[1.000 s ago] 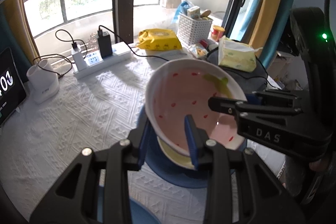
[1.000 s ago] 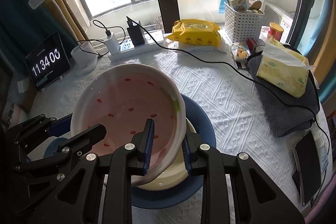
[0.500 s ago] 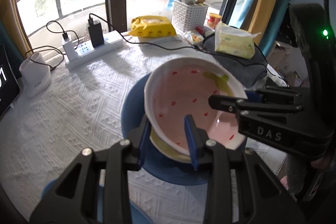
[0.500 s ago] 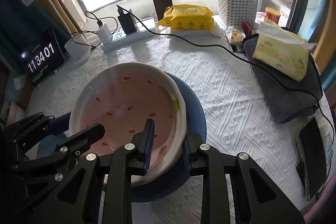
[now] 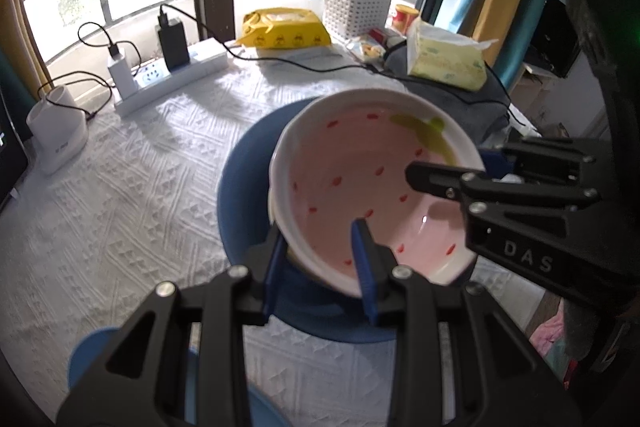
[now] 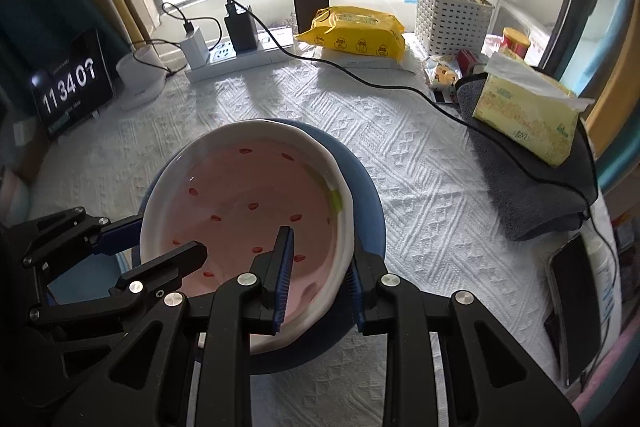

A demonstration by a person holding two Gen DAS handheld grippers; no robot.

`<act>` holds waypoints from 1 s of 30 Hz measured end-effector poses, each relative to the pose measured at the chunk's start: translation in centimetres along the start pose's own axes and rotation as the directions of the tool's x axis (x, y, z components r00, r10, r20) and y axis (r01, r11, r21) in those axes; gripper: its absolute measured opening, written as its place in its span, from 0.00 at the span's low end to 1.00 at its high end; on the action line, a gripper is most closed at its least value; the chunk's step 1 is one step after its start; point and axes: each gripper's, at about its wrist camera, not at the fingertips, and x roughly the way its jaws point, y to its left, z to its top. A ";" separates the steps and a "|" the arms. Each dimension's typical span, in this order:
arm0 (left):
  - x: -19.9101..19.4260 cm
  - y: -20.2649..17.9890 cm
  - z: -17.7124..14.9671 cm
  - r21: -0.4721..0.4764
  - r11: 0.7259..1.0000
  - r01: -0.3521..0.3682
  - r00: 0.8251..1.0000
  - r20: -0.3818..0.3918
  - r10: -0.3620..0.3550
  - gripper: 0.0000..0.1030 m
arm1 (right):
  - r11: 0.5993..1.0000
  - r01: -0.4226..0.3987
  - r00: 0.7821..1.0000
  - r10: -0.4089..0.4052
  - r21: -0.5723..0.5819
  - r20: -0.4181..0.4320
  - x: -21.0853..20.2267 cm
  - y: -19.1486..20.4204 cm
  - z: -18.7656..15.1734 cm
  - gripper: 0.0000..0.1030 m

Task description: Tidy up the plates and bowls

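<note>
Right now both my left claw (image 5: 320,263) and right claw (image 6: 318,267) are clamped on the pink bowl's (image 5: 372,187) rim, so an uneven release just ahead could tip it off the blue plate (image 5: 244,187).

The right gripper (image 6: 318,273) clamps the near right rim of a pink bowl (image 6: 248,203) with red flecks, one finger inside, one outside. The left gripper (image 6: 160,239) grips its left rim. The bowl sits over a blue plate (image 6: 368,203) on a white tablecloth (image 6: 420,163). A clock (image 6: 70,83) stands far left.
</note>
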 end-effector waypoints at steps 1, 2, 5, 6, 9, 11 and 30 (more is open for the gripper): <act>0.0 0.0 0.0 0.000 1.000 0.001 1.000 -0.001 -0.001 0.32 | 1.000 0.006 1.000 -0.006 -0.007 -0.002 0.0 0.1 0.0 0.26; 0.0 0.0 0.0 -0.001 1.000 0.000 1.000 0.000 0.000 0.32 | 1.000 0.017 1.000 -0.017 -0.019 -0.005 0.1 0.3 0.0 0.26; 0.0 0.0 0.0 0.000 1.000 0.002 1.000 0.002 -0.002 0.32 | 0.997 0.052 0.999 -0.052 -0.051 -0.006 0.2 0.8 -0.1 0.26; -0.1 0.1 0.0 -0.001 1.000 0.002 1.000 0.003 -0.002 0.32 | 0.996 0.067 0.998 -0.068 -0.062 -0.005 0.2 0.9 -0.1 0.27; -0.2 0.3 -0.1 -0.006 1.000 0.000 1.000 0.007 0.000 0.32 | 0.989 0.113 0.993 -0.115 -0.096 -0.006 0.5 1.5 -0.2 0.30; -0.3 0.5 -0.2 -0.008 1.000 -0.003 1.000 0.010 0.003 0.32 | 0.987 0.125 0.992 -0.127 -0.103 -0.017 0.8 1.6 -0.3 0.31; -2.1 1.8 0.1 -0.037 0.999 -0.010 0.998 0.054 0.012 0.34 | 0.999 0.044 0.999 -0.044 -0.023 0.008 -0.6 1.1 0.2 0.32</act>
